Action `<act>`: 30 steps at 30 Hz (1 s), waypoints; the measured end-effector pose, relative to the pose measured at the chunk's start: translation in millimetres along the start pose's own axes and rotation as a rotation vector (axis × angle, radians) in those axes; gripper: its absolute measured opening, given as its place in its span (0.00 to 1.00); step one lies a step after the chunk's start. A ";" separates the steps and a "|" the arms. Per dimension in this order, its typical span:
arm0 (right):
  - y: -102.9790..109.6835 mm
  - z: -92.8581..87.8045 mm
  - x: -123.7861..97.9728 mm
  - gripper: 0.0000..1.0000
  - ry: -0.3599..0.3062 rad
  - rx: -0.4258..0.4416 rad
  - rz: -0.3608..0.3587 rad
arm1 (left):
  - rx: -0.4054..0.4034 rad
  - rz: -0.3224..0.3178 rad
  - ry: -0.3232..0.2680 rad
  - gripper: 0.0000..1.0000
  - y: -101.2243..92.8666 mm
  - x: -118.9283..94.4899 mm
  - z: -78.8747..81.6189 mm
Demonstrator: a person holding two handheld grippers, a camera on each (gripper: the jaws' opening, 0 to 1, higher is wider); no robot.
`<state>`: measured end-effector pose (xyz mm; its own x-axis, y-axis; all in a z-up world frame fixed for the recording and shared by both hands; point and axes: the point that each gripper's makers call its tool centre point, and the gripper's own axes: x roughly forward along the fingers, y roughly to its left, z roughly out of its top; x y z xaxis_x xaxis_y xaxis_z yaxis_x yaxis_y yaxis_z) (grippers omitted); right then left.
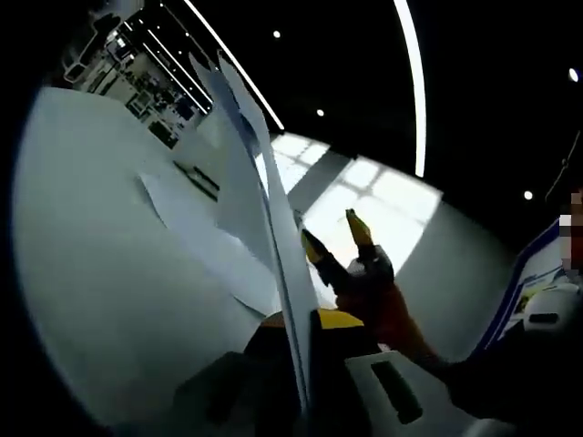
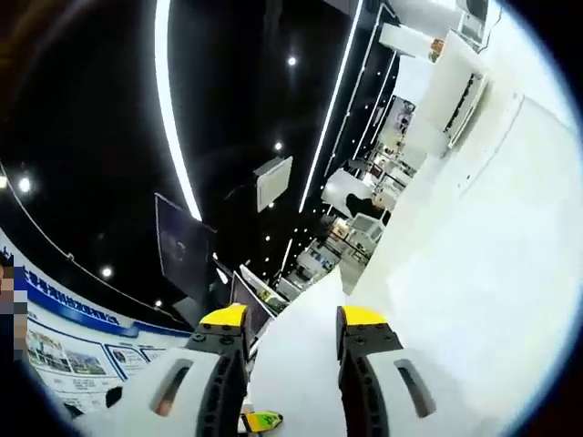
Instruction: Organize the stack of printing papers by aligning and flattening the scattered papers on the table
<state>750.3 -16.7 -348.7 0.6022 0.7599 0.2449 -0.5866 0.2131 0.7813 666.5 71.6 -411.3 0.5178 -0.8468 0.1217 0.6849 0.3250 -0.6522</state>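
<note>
Paper stack [image 1: 273, 228]: held on edge above the table [image 1: 100, 273], probably to square its edges | left gripper [image 1: 301, 337]: jaws clamped on stack | right gripper [image 2: 291, 319]: jaws parted, sheet between, grip unclear | loose sheets [image 1: 196, 228] lie flat.

A large showroom-like hall: a black ceiling crossed by long light strips [image 2: 169, 109] and small spotlights, blue display boards [image 2: 64, 341] along the lower left of the right gripper view, and white tables [image 1: 100, 246].
</note>
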 end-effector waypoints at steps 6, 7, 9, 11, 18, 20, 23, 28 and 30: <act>5.5 -1.7 -3.6 0.47 -0.002 -0.073 -0.019 | 0.000 0.000 0.001 0.06 0.0 0.1 -0.2; 6.5 -1.2 -4.9 0.49 -0.004 -0.083 -0.025 | -0.001 0.000 0.001 0.06 -0.1 0.1 -0.2; 7.6 0.2 -6.7 0.55 -0.009 -0.100 -0.031 | -0.002 0.000 0.001 0.06 -0.1 0.1 -0.3; 8.5 1.6 -8.8 0.60 -0.012 -0.122 -0.040 | -0.002 0.000 0.001 0.06 -0.2 0.3 -0.6; 12.3 5.7 -15.7 0.77 -0.023 -0.214 -0.073 | -0.003 0.000 0.001 0.06 -0.1 0.2 -1.2; 12.5 6.1 -17.6 0.79 -0.022 -0.245 -0.083 | -0.003 0.000 0.001 0.06 0.1 0.1 -1.3; 11.3 8.2 -21.6 0.81 -0.032 -0.307 -0.106 | -0.004 0.000 0.001 0.06 0.2 0.2 -1.3; 9.4 8.6 -29.8 0.87 -0.022 -0.359 -0.138 | -0.006 0.000 0.001 0.06 0.3 0.1 -1.3; 8.2 9.7 -32.3 0.89 -0.018 -0.371 -0.145 | -0.007 0.000 0.001 0.06 0.4 0.0 -1.3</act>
<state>731.3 -45.4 -344.7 0.7007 0.6954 0.1599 -0.6485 0.5272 0.5491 666.1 71.1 -412.5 0.5168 -0.8475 0.1210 0.6816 0.3218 -0.6572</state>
